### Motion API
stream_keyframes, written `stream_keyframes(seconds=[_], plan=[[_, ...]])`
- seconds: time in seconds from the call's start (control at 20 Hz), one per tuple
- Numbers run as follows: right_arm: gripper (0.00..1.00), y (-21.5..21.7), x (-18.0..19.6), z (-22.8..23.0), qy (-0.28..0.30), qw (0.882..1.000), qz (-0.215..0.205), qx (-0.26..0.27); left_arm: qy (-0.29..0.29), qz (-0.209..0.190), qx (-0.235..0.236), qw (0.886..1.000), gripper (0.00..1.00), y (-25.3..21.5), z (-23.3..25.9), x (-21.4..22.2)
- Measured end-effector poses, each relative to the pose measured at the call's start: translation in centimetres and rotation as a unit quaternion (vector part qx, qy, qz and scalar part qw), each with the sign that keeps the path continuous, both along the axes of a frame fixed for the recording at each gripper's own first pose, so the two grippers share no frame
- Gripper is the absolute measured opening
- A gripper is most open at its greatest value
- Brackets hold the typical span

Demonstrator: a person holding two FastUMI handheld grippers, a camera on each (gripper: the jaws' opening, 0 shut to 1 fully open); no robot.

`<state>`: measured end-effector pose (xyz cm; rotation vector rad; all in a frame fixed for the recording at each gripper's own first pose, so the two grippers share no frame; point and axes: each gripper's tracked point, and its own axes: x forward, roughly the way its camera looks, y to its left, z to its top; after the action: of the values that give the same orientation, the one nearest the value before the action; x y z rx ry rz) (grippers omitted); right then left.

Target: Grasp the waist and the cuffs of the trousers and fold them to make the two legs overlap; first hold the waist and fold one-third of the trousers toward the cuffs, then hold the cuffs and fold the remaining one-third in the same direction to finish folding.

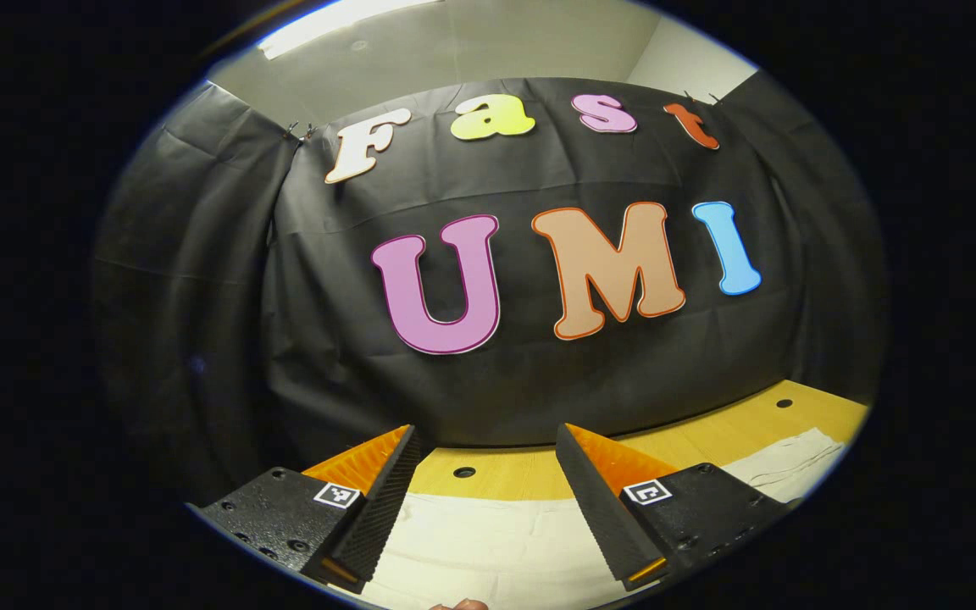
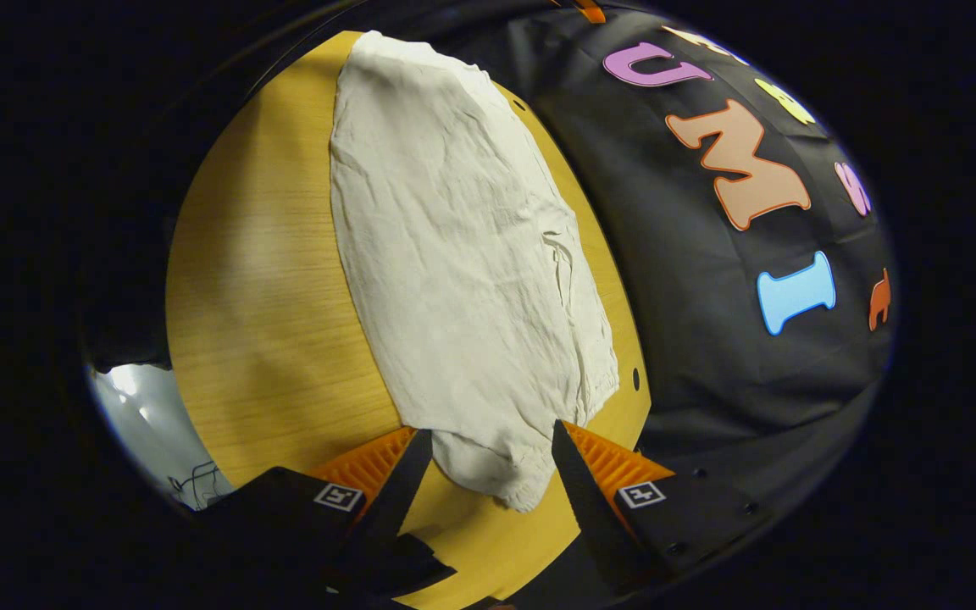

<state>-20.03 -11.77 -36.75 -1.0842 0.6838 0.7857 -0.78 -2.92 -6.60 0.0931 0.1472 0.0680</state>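
The cream trousers [image 2: 463,254] lie flat and wrinkled on the wooden table [image 2: 268,296], stretching away from me in the right gripper view. My right gripper [image 2: 490,432] is open, with its two fingers on either side of the trousers' near end, which bulges up between them. I cannot tell whether the fingers touch the cloth. In the left gripper view my left gripper [image 1: 486,429] is open and hangs just above the trousers [image 1: 488,542], with nothing between its fingers. It faces the booth's back wall. More of the cloth [image 1: 793,462] shows at the right.
The table [image 1: 522,474] has small round holes [image 1: 464,472] near its far edge, where it meets the black cloth wall. In the right gripper view a bare strip of table runs left of the trousers, with pale floor [image 2: 141,415] past the table's edge.
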Motion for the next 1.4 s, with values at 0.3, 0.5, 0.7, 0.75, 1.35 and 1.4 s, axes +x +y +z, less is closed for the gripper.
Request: stream_keyframes(seconds=[0.3,0.5,0.7,0.75,1.35,1.4], plan=[[0.87,0.6,1.8,-1.0,-0.009,1.000,-0.012,-0.006,0.005,0.004,0.002,1.000,0.96,0.6,-0.4,-0.4],[0.68,1.0,2.3,-2.2,-0.005,0.999,-0.027,-0.020,0.005,0.007,0.009,1.000,0.96,1.2,-0.4,-0.5],[0.25,1.6,1.0,-3.6,0.014,0.999,-0.035,-0.029,0.011,0.012,0.012,1.000,0.96,2.2,-1.1,-0.6],[0.15,1.8,1.0,-3.5,0.008,0.999,-0.030,-0.033,0.012,0.013,0.018,1.000,0.96,2.6,-1.2,-0.7],[0.09,1.8,1.0,-3.5,0.019,0.997,-0.072,-0.028,0.109,-0.016,0.154,0.982,0.96,9.1,-9.9,-5.8],[0.09,1.7,1.0,-3.7,0.019,0.997,-0.069,-0.029,0.130,-0.026,0.175,0.976,0.96,9.7,-11.3,-6.8]])
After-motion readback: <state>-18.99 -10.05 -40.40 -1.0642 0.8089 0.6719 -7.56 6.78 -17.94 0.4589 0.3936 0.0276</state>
